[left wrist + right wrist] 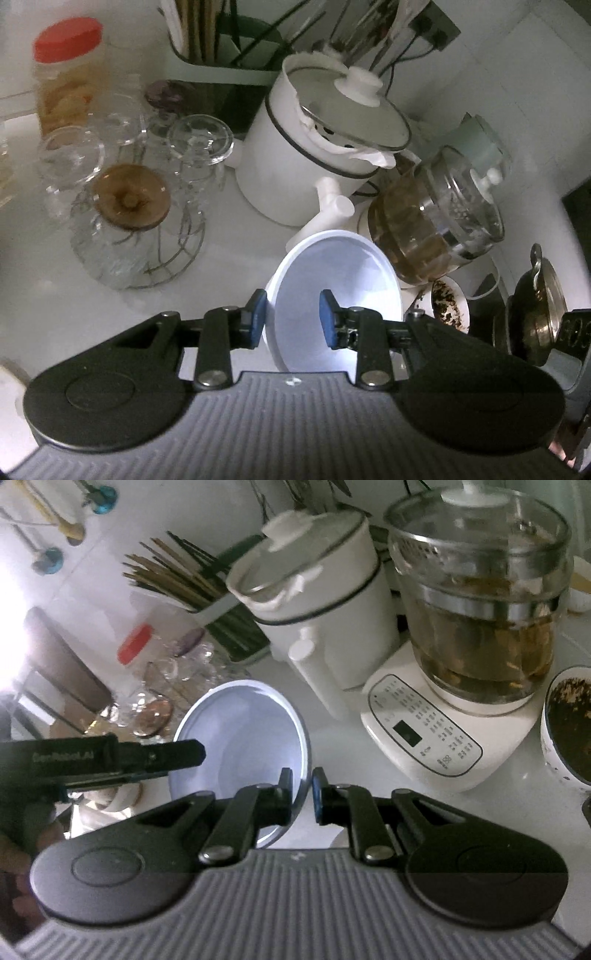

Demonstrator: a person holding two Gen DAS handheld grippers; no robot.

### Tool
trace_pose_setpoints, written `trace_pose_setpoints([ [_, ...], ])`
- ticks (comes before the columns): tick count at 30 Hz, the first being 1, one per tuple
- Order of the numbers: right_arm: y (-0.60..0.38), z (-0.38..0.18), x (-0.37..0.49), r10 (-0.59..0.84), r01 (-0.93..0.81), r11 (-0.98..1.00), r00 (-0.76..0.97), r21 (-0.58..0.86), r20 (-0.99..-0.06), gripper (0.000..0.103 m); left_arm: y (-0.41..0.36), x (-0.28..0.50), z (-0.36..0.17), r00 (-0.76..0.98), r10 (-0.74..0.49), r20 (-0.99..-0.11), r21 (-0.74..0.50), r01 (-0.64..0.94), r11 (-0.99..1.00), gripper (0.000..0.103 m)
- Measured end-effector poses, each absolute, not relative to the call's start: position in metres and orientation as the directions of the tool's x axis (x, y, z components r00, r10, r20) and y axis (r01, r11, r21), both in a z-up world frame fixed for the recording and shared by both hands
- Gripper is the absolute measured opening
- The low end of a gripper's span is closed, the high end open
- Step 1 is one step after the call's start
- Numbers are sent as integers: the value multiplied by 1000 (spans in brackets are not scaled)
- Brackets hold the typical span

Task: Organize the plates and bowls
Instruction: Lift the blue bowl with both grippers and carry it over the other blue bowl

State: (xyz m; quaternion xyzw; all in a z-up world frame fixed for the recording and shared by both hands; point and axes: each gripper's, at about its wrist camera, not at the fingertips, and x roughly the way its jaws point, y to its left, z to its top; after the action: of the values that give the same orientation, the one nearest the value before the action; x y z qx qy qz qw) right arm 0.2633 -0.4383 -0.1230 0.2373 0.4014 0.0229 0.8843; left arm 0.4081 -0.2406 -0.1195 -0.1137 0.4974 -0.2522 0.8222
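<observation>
One white bowl (332, 295) is seen nearest, tilted and lifted off the white counter (55, 314), gripped by two grippers: the left gripper (291, 319) is clamped over its rim, the right gripper (301, 797) is pinched tight on the opposite edge. Just behind the bowl, one white lidded pot (314, 155) and one glass kettle (480, 627) on its base are found. Left of the pot, several glass jars (125, 221) are clustered; beyond it, one utensil holder (221, 55) against a white tiled wall.
</observation>
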Motion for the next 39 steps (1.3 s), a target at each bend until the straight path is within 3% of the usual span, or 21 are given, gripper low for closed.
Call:
trace_pose_setpoints([
  [16, -421, -108, 221, 279, 46, 897, 713, 439, -643, 13, -215, 338, -105, 456, -505, -733, -438, 252, 863, 35],
  [39, -397, -155, 202, 308, 62, 902, 601, 428, -737, 14, -189, 303, -165, 391, -463, -796, -437, 159, 885, 35],
])
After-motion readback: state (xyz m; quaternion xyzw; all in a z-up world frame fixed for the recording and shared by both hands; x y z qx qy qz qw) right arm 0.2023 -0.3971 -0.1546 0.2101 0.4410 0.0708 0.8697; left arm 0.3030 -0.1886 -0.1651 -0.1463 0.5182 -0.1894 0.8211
